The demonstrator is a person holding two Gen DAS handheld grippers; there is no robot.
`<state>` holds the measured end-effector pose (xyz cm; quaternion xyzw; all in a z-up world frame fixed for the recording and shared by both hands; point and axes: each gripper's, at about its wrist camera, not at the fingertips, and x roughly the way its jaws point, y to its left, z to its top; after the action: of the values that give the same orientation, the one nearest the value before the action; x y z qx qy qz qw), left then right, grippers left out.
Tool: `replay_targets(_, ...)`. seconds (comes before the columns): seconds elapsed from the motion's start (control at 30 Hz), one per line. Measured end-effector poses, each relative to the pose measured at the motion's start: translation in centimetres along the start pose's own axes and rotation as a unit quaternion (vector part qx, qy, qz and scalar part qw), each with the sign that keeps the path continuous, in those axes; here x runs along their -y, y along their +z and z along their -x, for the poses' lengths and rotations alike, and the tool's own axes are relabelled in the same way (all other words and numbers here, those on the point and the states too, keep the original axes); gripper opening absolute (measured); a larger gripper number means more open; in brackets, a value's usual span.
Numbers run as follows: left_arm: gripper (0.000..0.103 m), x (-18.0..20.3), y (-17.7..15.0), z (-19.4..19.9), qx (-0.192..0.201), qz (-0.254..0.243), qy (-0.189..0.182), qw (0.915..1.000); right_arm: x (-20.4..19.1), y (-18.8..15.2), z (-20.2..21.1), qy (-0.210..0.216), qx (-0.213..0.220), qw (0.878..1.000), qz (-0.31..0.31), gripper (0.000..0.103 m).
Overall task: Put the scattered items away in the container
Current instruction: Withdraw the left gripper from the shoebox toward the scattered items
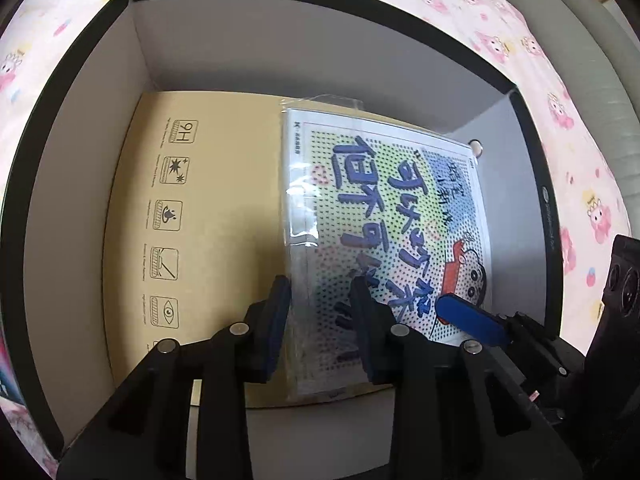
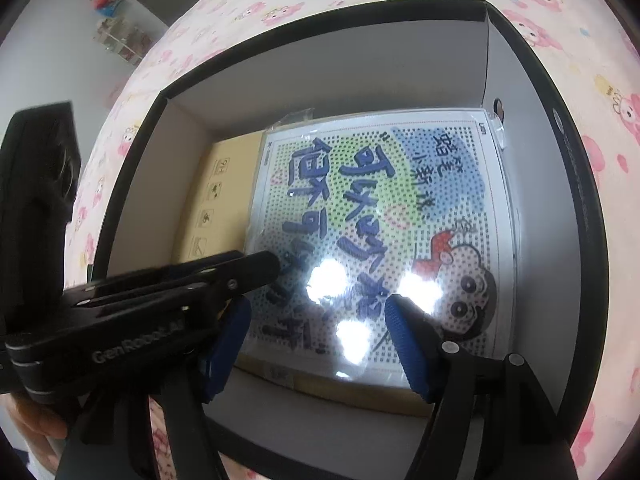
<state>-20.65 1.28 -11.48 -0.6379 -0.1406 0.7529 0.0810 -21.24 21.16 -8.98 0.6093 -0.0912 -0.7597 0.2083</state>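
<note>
A: What's the biggest thing in view?

B: A pink cartoon-print cloth point(image 1: 460, 4) spread under everything, with a black-rimmed, white-walled cardboard box point(image 1: 224, 56) sitting on it.

A: And inside the box?

B: A flat tan cardboard package printed with icons point(image 1: 192, 216) lies on the floor. On top of it, toward the right wall, lies a plastic-sleeved dotted picture sheet with blue characters and a cartoon boy point(image 2: 376, 216).

A: The grippers?

B: Both hang over the box. The left gripper point(image 1: 320, 312) has its fingers spread over the sheet's near-left edge, gripping nothing. The right gripper point(image 2: 316, 340) is spread wide above the sheet, also holding nothing.
</note>
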Motion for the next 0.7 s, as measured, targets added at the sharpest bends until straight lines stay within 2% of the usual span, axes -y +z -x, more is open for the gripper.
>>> replay_targets(0.03,0.035,-0.3,-0.1,0.4,0.006,0.000,-0.007,1.0000,0.0,-0.1,0.2,-0.002,0.002,1.000,0.001,0.067)
replay_targets(0.1,0.035,-0.6,-0.5,1.9,0.044,-0.011,0.002,0.9990,-0.1,-0.5,0.8,-0.014,0.013,1.000,-0.003,0.067)
replay_targets(0.17,0.035,-0.4,-1.8,4.7,0.121,-0.041,0.045,0.9908,-1.1,-1.2,2.0,-0.053,0.044,0.998,0.010,0.067)
replay_targets(0.2,0.035,-0.4,-2.4,5.6,0.141,-0.046,0.047,0.9877,-1.6,-1.4,2.6,-0.068,0.059,0.996,0.020,0.067)
replay_targets(0.23,0.037,-0.7,-3.1,6.7,0.161,-0.048,0.039,0.9851,-2.2,-1.6,3.5,-0.082,0.076,0.993,0.032,0.067)
replay_targets(0.27,0.043,0.0,-2.9,6.5,0.174,-0.043,0.025,0.9834,-2.8,-2.0,4.9,-0.091,0.097,0.990,0.041,0.067)
replay_targets(0.3,0.052,-0.8,-3.3,8.2,0.188,-0.039,0.013,0.9814,-2.8,-2.0,6.2,-0.100,0.114,0.988,0.039,0.067)
replay_targets(0.33,0.054,0.0,-4.3,9.7,0.203,-0.038,0.009,0.9785,-3.0,-2.5,7.2,-0.112,0.130,0.985,0.036,0.067)
replay_targets(0.37,0.055,2.4,-3.5,9.1,0.216,-0.041,0.010,0.9754,-3.3,-3.1,8.4,-0.124,0.150,0.981,0.030,0.068)
replay_targets(0.4,0.056,2.6,-4.3,10.3,0.229,-0.050,0.010,0.9720,-3.4,-3.6,9.3,-0.126,0.161,0.979,0.027,0.068)
replay_targets(0.43,0.056,4.3,-4.3,11.2,0.238,-0.059,0.009,0.9694,-3.6,-4.0,10.0,-0.123,0.168,0.978,0.025,0.068)
replay_targets(0.5,0.061,6.0,-6.2,13.1,0.249,-0.071,0.005,0.9659,-4.2,-5.1,11.0,-0.115,0.180,0.977,0.021,0.068)
replay_targets(0.7,0.066,7.0,-9.4,17.5,0.282,-0.104,-0.001,0.9537,-6.6,-7.5,12.4,-0.099,0.204,0.974,0.013,0.069)
